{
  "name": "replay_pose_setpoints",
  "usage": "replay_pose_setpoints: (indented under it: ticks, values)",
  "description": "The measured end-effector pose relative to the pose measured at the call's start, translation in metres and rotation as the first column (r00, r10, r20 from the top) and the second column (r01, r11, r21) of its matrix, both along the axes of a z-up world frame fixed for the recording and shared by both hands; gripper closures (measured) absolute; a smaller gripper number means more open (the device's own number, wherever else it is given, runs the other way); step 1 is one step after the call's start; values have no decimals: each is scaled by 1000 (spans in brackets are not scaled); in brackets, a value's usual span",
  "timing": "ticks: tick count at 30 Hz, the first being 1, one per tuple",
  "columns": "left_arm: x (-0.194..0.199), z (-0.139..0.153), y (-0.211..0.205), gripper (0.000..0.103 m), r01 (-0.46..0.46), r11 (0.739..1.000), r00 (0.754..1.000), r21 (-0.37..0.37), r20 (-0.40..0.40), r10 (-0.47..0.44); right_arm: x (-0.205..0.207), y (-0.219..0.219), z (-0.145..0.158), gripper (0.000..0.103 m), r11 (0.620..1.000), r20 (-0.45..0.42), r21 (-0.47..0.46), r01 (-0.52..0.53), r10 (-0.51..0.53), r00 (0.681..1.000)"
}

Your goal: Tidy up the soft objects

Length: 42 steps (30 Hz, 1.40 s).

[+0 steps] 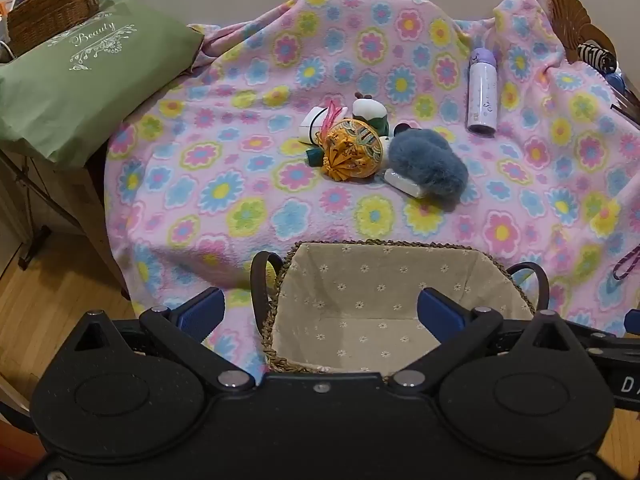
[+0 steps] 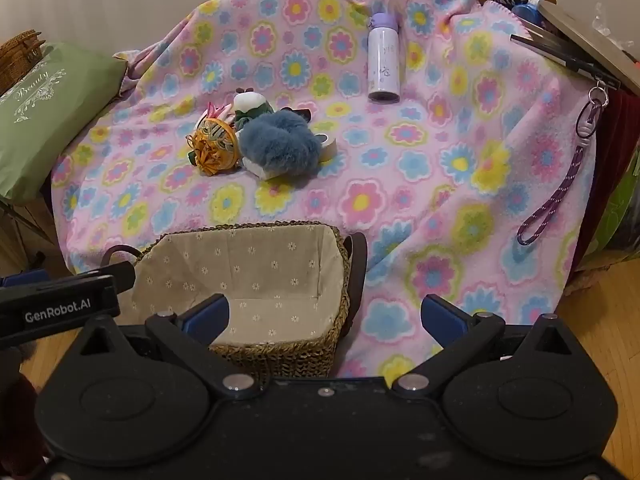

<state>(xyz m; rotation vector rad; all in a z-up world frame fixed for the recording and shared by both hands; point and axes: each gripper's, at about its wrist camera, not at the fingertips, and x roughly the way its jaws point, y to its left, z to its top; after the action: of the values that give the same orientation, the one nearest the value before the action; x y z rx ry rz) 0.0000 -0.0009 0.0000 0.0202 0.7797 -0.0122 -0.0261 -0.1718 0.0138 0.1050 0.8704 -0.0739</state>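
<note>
On the flowered blanket (image 1: 224,184), soft things sit clustered mid-table: blue fluffy toy (image 1: 428,164), orange fabric pouch (image 1: 352,152), white-green plush (image 1: 370,112). Lined basket (image 1: 372,248) nearest, nothing in it. Left hand-held gripper (image 1: 320,312) and right hand-held gripper (image 2: 324,316) both spread wide, holding nothing. Risk: hard pieces tangled under the cluster may get dragged along. White items beneath the toy are unclear

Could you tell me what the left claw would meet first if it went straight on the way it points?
Probably the basket: the open left claw looks down into its lining. Past its far rim lies the blanket; depth is unclear.
</note>
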Motion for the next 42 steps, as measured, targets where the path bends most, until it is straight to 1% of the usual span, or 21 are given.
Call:
replay_pose_setpoints:
  ticks: [4,5,8,9,14,15,17,25,42]
  values:
    - [0,0,-5,3,10,1000,1000,7,1,-10,1,1,2,0,1000,1,5,0,0,1000]
    - [-1,1,-2,3,0,1000,1000,-5,7,0,1,1,2,0,1000,1,6,-1,1,1000]
    - [-1,2,-5,3,-2,1000,1000,-7,4,2,2,4,3,0,1000,0,9,-2,2,1000]
    - [0,2,-6,3,-2,1000,1000,-7,3,2,1,-1,-3,0,1000,-4,11,-3,3,1000]
    - [0,2,-8,3,7,1000,1000,-7,0,-7,3,-3,-10,0,1000,-6,17,-2,2,1000]
    - [-1,-1,0,3,9,1000,1000,-20,0,-9,2,-5,-11,0,1000,-10,21,1,-1,1000]
    - [0,-2,0,3,9,1000,1000,-21,-4,-9,4,-2,-5,0,1000,-23,27,10,-10,1000]
    - [0,-2,1,3,7,1000,1000,-23,-11,-7,4,2,-1,0,999,-30,31,15,-14,999]
    - [0,-3,1,3,9,1000,1000,-22,-12,-9,4,0,-4,0,999,-32,35,14,-13,999]
